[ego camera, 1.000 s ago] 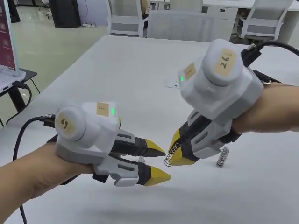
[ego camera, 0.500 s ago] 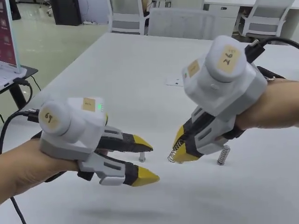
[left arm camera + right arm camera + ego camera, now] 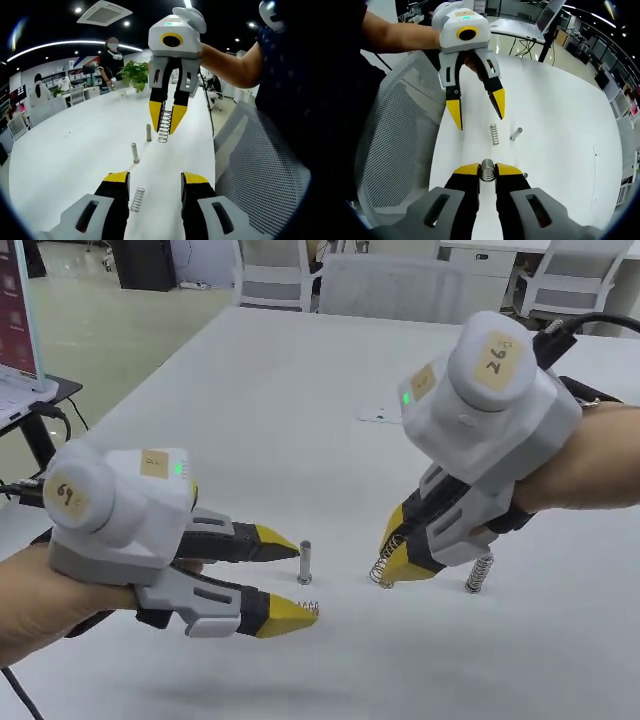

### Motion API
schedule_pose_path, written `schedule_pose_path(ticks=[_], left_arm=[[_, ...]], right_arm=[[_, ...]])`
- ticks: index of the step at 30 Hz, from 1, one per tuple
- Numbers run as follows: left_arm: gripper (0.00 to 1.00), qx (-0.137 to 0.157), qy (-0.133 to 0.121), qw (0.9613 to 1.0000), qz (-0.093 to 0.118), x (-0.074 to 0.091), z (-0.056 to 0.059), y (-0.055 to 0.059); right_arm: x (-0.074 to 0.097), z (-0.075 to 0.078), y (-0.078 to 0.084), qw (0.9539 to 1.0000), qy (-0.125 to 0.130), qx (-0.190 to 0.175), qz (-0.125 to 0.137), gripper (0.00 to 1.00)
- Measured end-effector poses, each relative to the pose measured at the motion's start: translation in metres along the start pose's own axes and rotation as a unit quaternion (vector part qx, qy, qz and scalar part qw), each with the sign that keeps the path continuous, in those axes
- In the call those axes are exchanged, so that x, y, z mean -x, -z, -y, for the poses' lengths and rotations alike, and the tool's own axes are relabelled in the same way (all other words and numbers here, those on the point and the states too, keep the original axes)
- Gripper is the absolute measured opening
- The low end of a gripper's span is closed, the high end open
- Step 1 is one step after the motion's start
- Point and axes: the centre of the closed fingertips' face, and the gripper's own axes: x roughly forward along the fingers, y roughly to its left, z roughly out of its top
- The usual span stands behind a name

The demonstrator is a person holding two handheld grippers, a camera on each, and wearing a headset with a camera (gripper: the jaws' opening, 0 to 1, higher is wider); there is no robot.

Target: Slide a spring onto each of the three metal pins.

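Three springs: held spring (image 3: 163, 125) pinched in right gripper (image 3: 488, 172), loose spring (image 3: 137, 199), upright spring (image 3: 480, 573). Left gripper (image 3: 156, 177) gaped wide; one bare pin (image 3: 304, 562) stood.

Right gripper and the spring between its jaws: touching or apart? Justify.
Touching. In the right gripper view, the right gripper pinches the spring between its jaws.

In the head view the right gripper's (image 3: 392, 560) jaws covered the upper coils of the held spring (image 3: 381, 570). Beside those jaws a second spring (image 3: 480, 576) had its top hidden by the gripper body; what held it upright could not be told. The left gripper's (image 3: 305, 580) lower jaw tip covered part of a loose spring (image 3: 310, 606).
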Motion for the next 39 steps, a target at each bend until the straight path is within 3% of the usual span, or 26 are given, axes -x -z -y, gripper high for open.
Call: schedule_pose_path(ticks=[21, 39], left_arm=[[0.41, 0.036, -0.049, 0.9981, 0.007, 0.012, -0.012, 0.016], [0.43, 0.042, -0.054, 0.9976, 0.011, 0.007, -0.01, 0.016]], right_arm=[[0.007, 0.008, 0.015, 0.9999, 0.005, -0.006, -0.015, 0.09], [0.011, 0.03, 0.03, 0.9988, 0.027, -0.007, -0.041, 0.09]])
